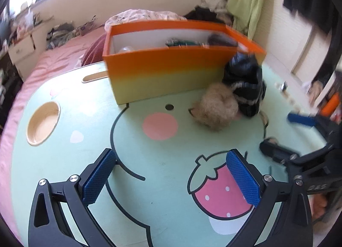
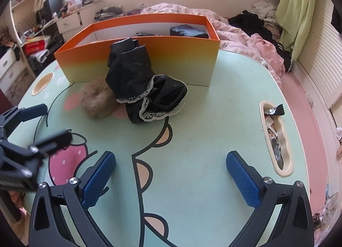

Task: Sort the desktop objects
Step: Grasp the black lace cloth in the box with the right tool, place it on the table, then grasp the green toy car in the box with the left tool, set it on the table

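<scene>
An orange-to-yellow box (image 1: 166, 74) stands at the back of the green table (image 1: 149, 153); it also shows in the right wrist view (image 2: 183, 59), holding a few dark items. A black lace-trimmed cloth (image 2: 145, 88) leans against its front, with a tan fluffy scrunchie (image 2: 97, 101) on the table beside it. In the left wrist view the cloth (image 1: 245, 82) and scrunchie (image 1: 218, 108) lie right of the box. My left gripper (image 1: 171, 176) is open and empty above the table. My right gripper (image 2: 171, 178) is open and empty, short of the cloth.
The table has a round cup recess (image 1: 42, 123) at the left and an oval slot (image 2: 275, 138) with wrappers at the right. A pink bed (image 2: 245, 33) with clothes lies behind. The left gripper (image 2: 25, 140) shows at the right view's left edge.
</scene>
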